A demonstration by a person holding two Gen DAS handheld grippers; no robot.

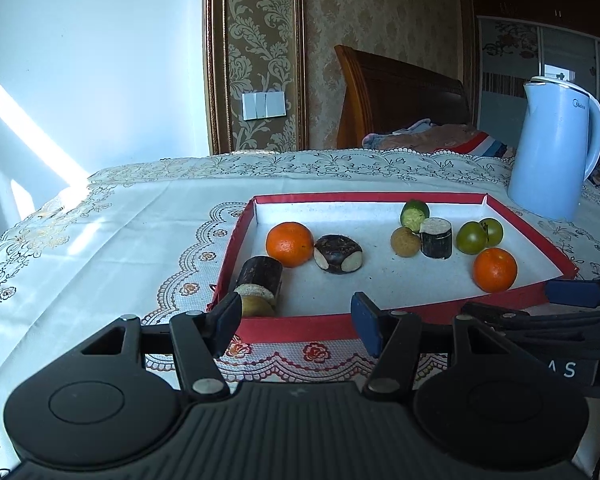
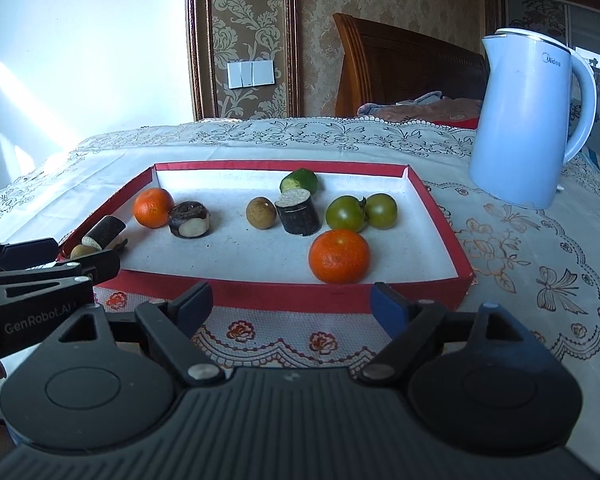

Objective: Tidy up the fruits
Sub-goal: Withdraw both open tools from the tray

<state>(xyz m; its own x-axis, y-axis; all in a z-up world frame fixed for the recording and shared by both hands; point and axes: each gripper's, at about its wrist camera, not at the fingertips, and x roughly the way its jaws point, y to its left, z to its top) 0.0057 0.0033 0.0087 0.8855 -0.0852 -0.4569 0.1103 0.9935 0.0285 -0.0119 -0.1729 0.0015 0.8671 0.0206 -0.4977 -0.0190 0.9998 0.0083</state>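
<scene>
Red-walled tray (image 2: 260, 292) sits on the lace tablecloth (image 2: 520, 272), holding two oranges (image 2: 339, 256) (image 2: 153, 207), two green tomatoes (image 2: 346, 213), dark cane pieces (image 2: 298, 212) and a longan (image 2: 261, 213). Both the left gripper (image 1: 296, 316) and right gripper (image 2: 292, 304) hover before its near wall, jaws wide apart, holding nothing. Beside the tray stands a blue kettle (image 2: 528, 120).

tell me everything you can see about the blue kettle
The kettle is a pale blue electric jug, smooth and matte, with a white rim at the lid, a pointed spout facing left and a curved handle on the right. A small Midea logo sits near the top. It stands upright on the lace tablecloth, behind and right of the red tray, apart from it. Neither gripper touches it.
</scene>
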